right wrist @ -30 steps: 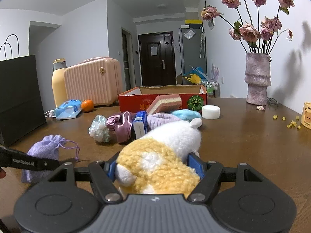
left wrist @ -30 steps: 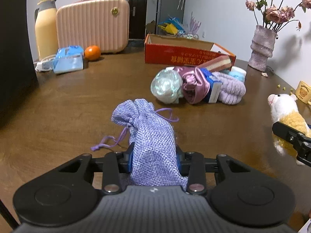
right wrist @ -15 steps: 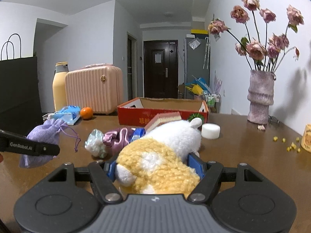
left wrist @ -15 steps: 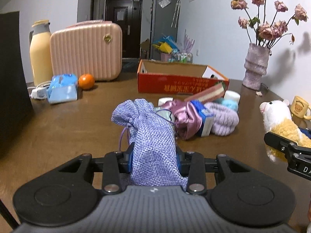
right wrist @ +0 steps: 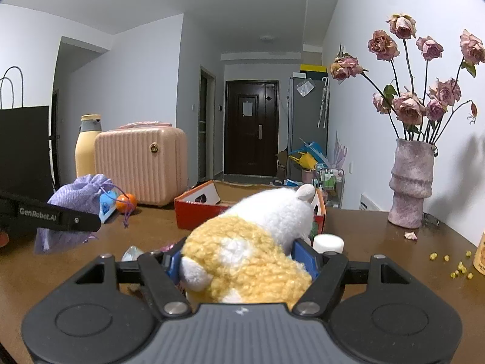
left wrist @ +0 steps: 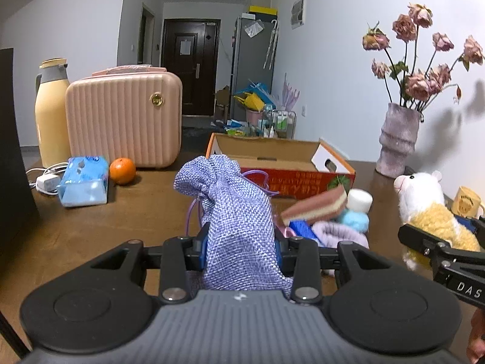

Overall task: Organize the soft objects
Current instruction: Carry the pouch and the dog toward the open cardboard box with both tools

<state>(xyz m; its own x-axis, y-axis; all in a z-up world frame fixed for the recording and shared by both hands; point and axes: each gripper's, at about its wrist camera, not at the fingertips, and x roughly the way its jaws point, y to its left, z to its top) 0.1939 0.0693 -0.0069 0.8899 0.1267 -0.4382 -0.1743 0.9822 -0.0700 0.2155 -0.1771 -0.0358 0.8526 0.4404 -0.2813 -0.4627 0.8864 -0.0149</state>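
My left gripper [left wrist: 241,250] is shut on a purple woven drawstring pouch [left wrist: 236,212], held up above the wooden table [left wrist: 106,227]. My right gripper [right wrist: 242,262] is shut on a yellow and white plush animal [right wrist: 254,242], also lifted. Each view shows the other gripper: the plush [left wrist: 430,215] at the right of the left wrist view, the pouch [right wrist: 75,200] at the left of the right wrist view. Ahead stands an open orange cardboard box [left wrist: 282,163]. In front of it lie soft items: a striped sponge [left wrist: 315,207], a lilac knit piece [left wrist: 339,235], a blue ball [left wrist: 354,220].
A pink suitcase [left wrist: 124,121], yellow flask [left wrist: 51,112], tissue pack [left wrist: 83,180], orange [left wrist: 122,170] and charger stand at the back left. A black bag [right wrist: 24,145] is at the far left. A vase of dried roses [right wrist: 410,182] and yellow mug [left wrist: 465,204] stand right.
Both grippers have risen and tilted up with their loads; the pouch came off the table. The box and the pile in front of it now sit lower and nearer in view.
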